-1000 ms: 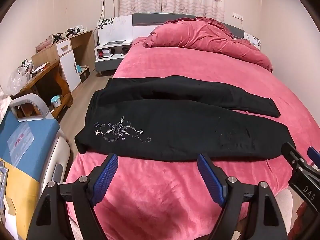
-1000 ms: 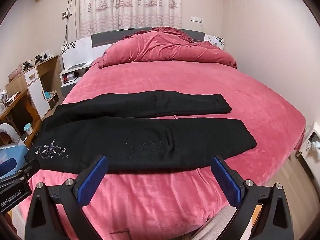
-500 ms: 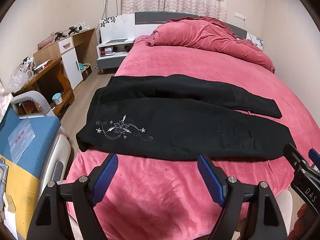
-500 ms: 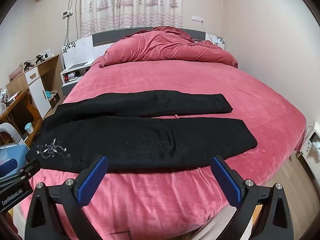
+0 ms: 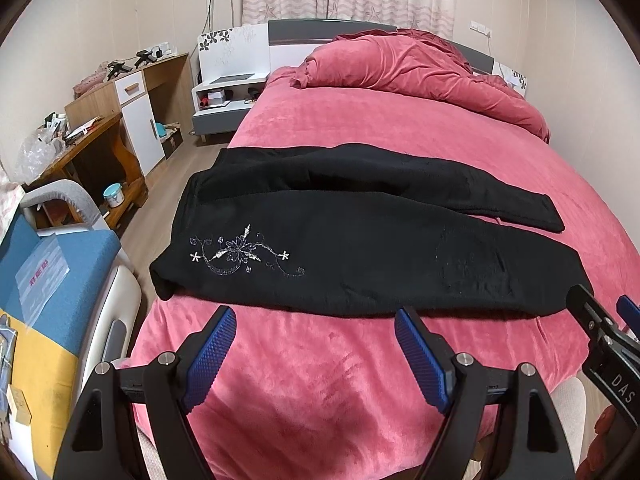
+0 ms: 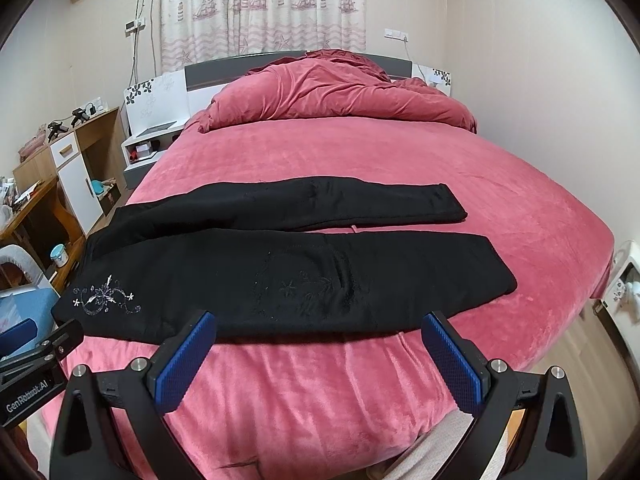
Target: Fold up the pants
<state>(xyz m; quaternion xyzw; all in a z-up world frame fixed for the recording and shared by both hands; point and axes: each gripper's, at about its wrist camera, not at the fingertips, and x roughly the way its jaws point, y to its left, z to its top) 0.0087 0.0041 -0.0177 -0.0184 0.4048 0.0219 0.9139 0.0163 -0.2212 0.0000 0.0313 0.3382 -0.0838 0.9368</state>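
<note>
We are seeing the pants (image 5: 360,248) lying flat across the bed (image 5: 400,128), waist at the left edge, legs running right, one leg behind the other. The duvet (image 5: 420,72) is sitting heaped behind them at the headboard. Left of the bed, a nightstand (image 5: 224,100) is standing, a table (image 5: 80,144) before it.

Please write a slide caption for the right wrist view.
Open right tool hovers before black pants spread flat on a pink bed.

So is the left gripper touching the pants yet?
Apart. The left wrist view shows pink bedspread between the open left gripper and the pants.
</note>
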